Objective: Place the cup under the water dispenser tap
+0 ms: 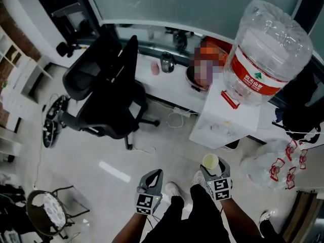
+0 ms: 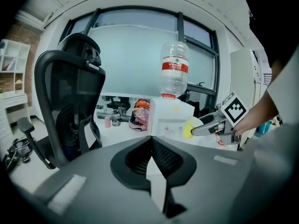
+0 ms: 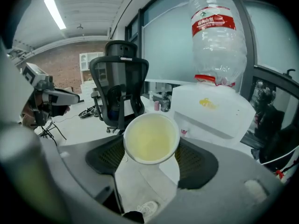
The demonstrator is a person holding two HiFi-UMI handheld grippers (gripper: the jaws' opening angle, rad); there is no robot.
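Pale floor (image 1: 101, 151), cables (image 1: 177, 119) by the desk foot. Blk mesh office chair (image 1: 109, 85) pulled up to white desk (image 1: 162, 87) under frosted window (image 1: 177, 4). Brick wall (image 2: 21, 31) + white shelves (image 1: 20, 77) on left. Strip light (image 3: 55, 13) on ceiling.

Empty yellow cup (image 3: 150, 139), before white water dispenser (image 1: 238, 118)

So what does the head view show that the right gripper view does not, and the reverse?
Head view only: the marker cube on the right gripper, and a round seat at lower left. Right gripper view only: the ceiling's strip light. Both: the cup held in the right gripper, the left gripper, the black chair and the bottle on the white dispenser.
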